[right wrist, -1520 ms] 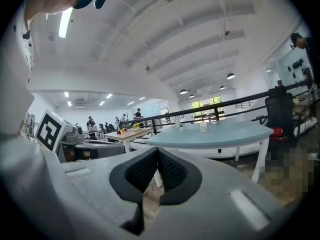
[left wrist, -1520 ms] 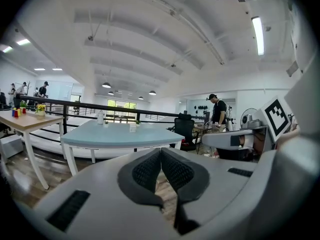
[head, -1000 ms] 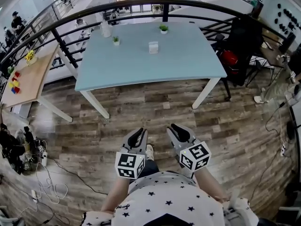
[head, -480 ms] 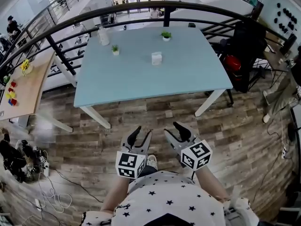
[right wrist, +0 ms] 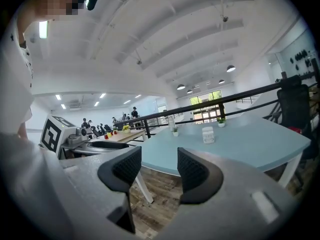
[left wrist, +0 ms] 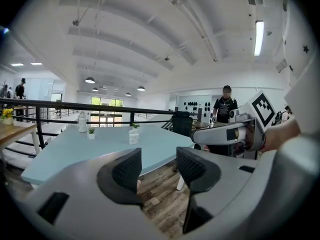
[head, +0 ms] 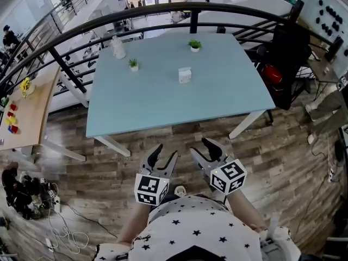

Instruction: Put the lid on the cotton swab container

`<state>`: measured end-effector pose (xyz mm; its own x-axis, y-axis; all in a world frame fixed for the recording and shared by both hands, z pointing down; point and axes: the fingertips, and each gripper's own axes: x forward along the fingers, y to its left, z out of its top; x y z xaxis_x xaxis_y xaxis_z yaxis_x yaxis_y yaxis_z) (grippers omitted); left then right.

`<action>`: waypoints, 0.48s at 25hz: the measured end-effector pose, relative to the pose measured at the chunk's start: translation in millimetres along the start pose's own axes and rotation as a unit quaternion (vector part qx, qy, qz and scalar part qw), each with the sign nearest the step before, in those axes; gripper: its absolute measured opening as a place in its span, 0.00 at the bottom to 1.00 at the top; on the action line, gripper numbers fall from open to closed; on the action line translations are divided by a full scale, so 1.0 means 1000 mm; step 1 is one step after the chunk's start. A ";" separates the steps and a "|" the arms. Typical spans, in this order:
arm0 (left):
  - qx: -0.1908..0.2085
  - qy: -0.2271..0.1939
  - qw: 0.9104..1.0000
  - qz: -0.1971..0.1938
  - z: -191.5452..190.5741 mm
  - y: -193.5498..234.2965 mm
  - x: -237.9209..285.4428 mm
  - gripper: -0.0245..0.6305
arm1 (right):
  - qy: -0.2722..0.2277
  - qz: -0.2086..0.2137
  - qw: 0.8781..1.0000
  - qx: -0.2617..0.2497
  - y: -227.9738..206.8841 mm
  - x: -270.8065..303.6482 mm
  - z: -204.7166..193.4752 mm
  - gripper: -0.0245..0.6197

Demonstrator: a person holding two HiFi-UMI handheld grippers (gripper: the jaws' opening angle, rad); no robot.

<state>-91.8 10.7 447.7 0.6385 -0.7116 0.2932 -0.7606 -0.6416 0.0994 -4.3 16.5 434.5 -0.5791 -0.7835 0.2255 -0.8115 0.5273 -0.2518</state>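
The cotton swab container (head: pixel 185 75) is a small white tub standing near the middle of the light blue table (head: pixel 228 99); it also shows small and far off as the container (left wrist: pixel 133 137) and the container (right wrist: pixel 208 134). I cannot make out a separate lid from here. My left gripper (head: pixel 163 155) and right gripper (head: pixel 205 150) hang side by side close to my body, over the wooden floor short of the table's front edge. Both sets of jaws are opening and nothing lies between them, as the left gripper (left wrist: pixel 159 166) and right gripper (right wrist: pixel 160 166) views show.
Two small potted plants (head: pixel 133 64) (head: pixel 194 45) and a white bottle (head: pixel 118 48) stand toward the table's far side. A black railing (head: pixel 70 69) curves behind it. A wooden side table (head: pixel 24 113) is at left; a black chair with a red item (head: pixel 274 72) at right.
Both grippers' jaws have spread from nearly shut to wide apart. The table has come slightly nearer in the head view.
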 end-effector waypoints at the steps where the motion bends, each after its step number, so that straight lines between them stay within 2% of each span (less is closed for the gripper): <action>1: 0.001 0.000 1.000 -0.001 0.001 0.004 0.004 0.34 | -0.001 -0.001 1.000 -0.001 -0.003 0.004 0.002 0.36; 12: -0.020 -0.009 1.000 0.008 0.010 0.039 0.034 0.34 | -0.002 -0.015 1.000 -0.002 -0.026 0.034 0.013 0.36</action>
<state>-98.6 -40.8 452.3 0.6280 -0.7272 0.2772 -0.7746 -0.6185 0.1324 -1.5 -28.3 436.5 -0.5541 -0.8004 0.2288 -0.8288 0.5049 -0.2411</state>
